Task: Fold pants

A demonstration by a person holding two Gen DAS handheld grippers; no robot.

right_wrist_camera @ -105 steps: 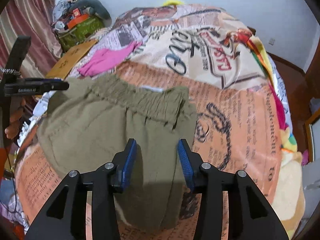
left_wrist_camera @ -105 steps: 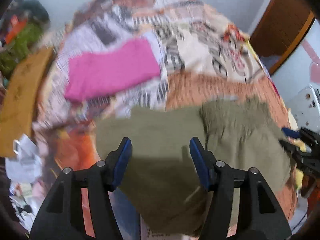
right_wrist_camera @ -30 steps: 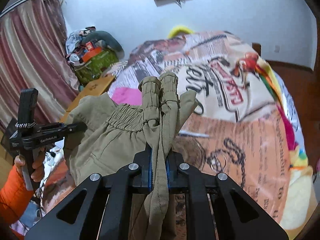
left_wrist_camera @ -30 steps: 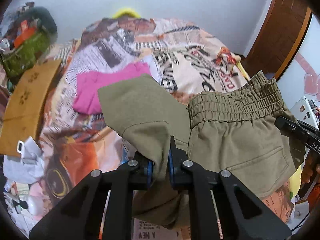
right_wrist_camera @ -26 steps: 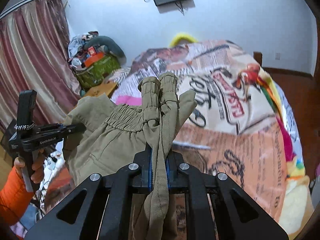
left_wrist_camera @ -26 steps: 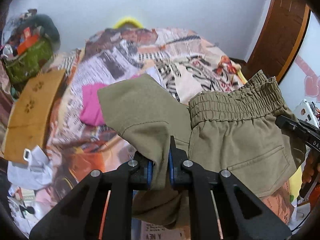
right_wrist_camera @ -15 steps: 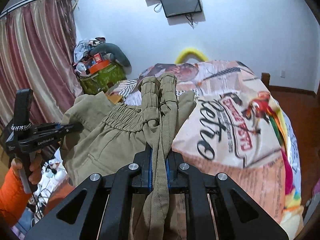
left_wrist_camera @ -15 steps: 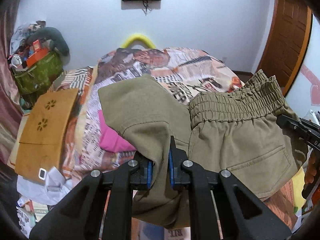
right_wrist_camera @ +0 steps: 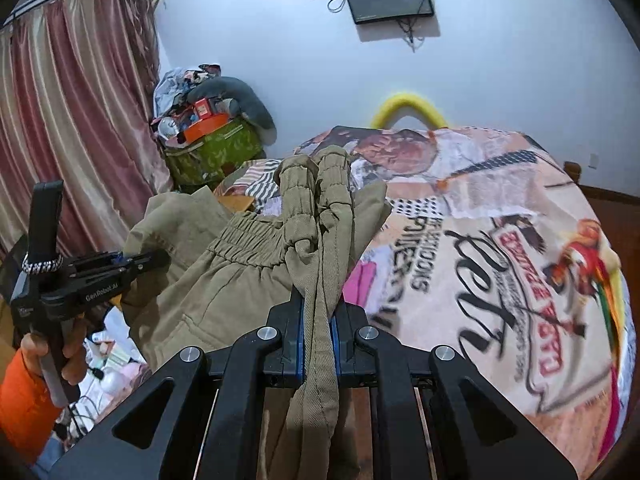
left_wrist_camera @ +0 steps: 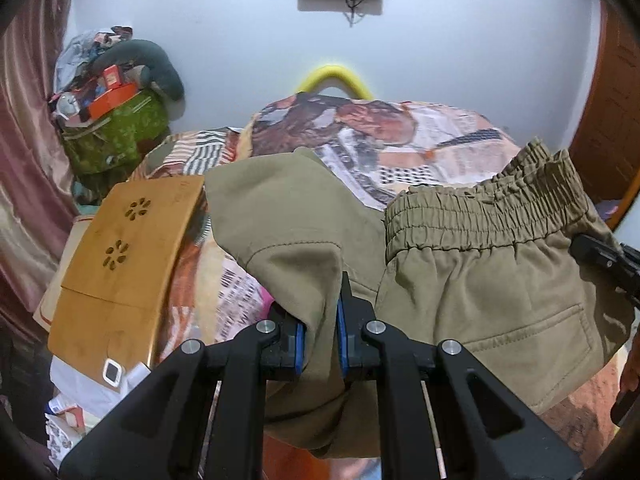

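Both grippers are clamped on my olive pants (left_wrist_camera: pixel 480 288): left gripper (left_wrist_camera: pixel 320 336) bites a hem fold. Right gripper (right_wrist_camera: pixel 318 340) pinches the bunched waistband above the patterned bedspread (right_wrist_camera: pixel 500 264).

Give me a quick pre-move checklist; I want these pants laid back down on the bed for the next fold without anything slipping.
1. Left gripper clamped on the pants: ok, cloth is pinched between the blue pads.
2. Right gripper clamped at the waistband: ok, bunched cloth runs through the shut jaws.
3. Pants lifted off the bedspread: ok for the upper part; lower edge cannot tell.
4. Cloth spread flat between the grippers: not ok, it sags and folds over.
5. Landing area free: cannot tell, pink garment peeks out beneath the pants.
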